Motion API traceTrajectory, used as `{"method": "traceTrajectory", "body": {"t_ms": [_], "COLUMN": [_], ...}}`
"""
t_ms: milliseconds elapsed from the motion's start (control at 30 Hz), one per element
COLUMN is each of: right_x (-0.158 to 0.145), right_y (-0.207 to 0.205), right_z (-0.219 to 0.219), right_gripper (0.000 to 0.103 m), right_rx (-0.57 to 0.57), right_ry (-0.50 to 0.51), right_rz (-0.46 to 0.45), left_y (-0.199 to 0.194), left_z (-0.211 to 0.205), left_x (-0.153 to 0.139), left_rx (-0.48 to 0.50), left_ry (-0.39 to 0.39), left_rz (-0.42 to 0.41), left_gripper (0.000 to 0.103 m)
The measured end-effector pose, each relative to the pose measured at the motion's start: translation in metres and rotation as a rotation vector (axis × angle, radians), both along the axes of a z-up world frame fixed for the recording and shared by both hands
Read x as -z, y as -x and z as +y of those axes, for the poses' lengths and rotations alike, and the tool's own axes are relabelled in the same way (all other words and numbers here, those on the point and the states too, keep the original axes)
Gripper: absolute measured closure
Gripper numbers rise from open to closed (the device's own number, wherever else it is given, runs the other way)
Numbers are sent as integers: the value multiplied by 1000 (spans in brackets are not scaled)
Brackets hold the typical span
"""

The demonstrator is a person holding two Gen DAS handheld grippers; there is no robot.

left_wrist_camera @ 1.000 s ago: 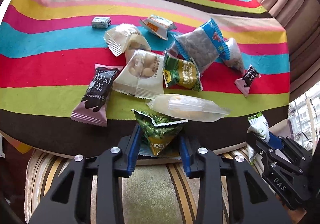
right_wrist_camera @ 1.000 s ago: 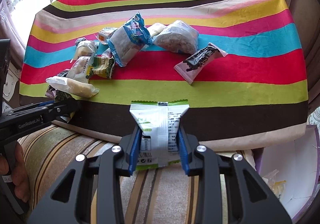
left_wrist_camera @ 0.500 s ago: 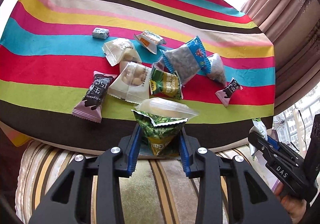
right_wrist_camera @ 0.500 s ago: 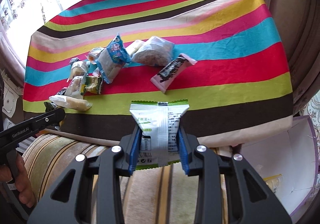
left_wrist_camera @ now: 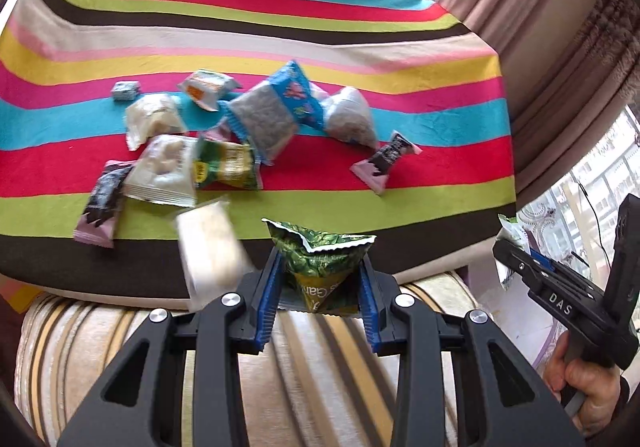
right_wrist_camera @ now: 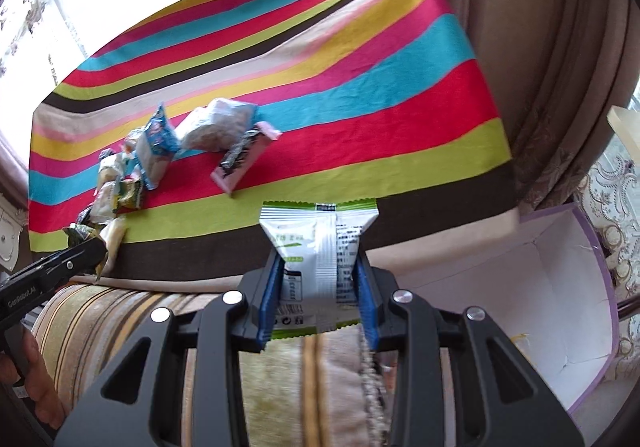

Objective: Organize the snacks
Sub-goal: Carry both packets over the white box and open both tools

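Striped cloth [left_wrist_camera: 256,31]; curtain [left_wrist_camera: 560,27]; striped cushion [left_wrist_camera: 312,375].

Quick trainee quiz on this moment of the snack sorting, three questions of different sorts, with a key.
1. True or false: the left gripper holds a green snack packet.
2. What does the right gripper hold? A) pink bar B) white-and-green packet C) nothing
3. Fill in: the open box, seen from the right wrist, has a ____ rim.

Key: 1 true; 2 B; 3 purple
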State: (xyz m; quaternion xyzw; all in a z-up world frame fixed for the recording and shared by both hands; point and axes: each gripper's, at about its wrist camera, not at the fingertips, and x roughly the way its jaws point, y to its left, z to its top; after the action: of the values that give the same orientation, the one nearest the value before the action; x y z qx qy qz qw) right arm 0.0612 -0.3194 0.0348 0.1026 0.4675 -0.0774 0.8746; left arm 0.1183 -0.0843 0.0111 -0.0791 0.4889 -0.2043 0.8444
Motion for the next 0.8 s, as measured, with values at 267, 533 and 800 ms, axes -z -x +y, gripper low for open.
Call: {"method": "traceTrajectory", "body": {"t_ms": [267,533,800], "right_x": [6,16,24], "right_y": [24,47,73], "right_z": [-52,-91,-120], "right_gripper": [69,69,68], "right_rx": [108,203,282], "right_ry": [11,45,105], "right_rz": [3,3,1], "left_y": [8,24,32], "left_z": [-57,-131,-194], "left_x": [-2,0,17], "left_rx": [118,299,439], "left_ry": [5,46,71], "left_rz": [-6,29,106], "left_gripper": [70,70,70]}}
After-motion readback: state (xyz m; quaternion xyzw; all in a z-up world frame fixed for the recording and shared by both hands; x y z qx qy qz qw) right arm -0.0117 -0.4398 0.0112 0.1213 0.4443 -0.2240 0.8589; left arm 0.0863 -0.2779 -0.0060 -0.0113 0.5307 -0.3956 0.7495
